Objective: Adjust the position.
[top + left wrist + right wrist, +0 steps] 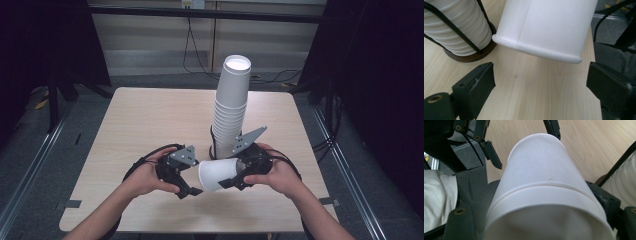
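The single white paper cup (216, 173) lay on its side above the near part of the pale wooden table (150, 120), its mouth turned toward your left. Your right gripper (231, 176) held it — both black jaws were clamped against the cup's wall near its base. Your left gripper (192, 180) sat just beside the cup's rolled rim with its jaws spread wide, holding nothing. Just behind the cup stood the tall stack of white paper cups (231, 107), leaning slightly in its black wire holder on a round dark base (472, 55).
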The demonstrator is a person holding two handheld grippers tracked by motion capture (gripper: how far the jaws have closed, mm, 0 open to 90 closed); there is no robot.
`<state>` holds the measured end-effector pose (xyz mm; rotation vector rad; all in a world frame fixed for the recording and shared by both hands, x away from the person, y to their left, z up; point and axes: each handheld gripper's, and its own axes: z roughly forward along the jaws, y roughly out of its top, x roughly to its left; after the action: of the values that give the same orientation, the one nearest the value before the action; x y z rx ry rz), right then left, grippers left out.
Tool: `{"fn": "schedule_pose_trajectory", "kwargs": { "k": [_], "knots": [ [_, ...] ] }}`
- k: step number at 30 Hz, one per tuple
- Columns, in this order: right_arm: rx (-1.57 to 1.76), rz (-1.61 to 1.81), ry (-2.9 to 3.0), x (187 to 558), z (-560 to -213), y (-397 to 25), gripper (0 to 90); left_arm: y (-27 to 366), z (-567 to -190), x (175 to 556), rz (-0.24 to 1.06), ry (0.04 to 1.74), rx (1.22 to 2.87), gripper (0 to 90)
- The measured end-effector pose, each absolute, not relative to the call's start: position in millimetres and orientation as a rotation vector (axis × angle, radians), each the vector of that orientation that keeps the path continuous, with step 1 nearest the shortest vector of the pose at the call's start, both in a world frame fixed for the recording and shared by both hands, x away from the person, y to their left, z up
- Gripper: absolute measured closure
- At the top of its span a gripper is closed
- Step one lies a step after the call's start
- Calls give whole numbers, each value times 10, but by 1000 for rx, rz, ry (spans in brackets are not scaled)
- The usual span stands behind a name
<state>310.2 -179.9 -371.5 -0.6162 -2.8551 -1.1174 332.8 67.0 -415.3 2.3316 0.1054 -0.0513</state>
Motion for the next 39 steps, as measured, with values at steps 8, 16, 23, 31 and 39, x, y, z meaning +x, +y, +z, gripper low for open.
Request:
{"fn": "schedule_pose_trajectory", "kwargs": {
  "k": [8, 16, 23, 31, 39],
  "knots": [
    [-641, -1175, -2817, 3116, -3770, -1845, 218, 710, -4240, 3350, -75, 159, 2263, 79],
    [-636, -1190, -2811, 3130, -3803, -1819, 217, 687, -4282, 3337, -102, 163, 2234, 79],
    [-603, -1204, -2795, 3112, -3786, -1782, 216, 663, -4306, 3342, -95, 172, 2215, 71],
    [-593, -1203, -2793, 3109, -3768, -1758, 216, 655, -4330, 3358, -110, 171, 2198, 36],
    [-565, -1195, -2792, 3114, -3774, -1710, 216, 649, -4334, 3357, -122, 158, 2197, 14]
  ]
}}
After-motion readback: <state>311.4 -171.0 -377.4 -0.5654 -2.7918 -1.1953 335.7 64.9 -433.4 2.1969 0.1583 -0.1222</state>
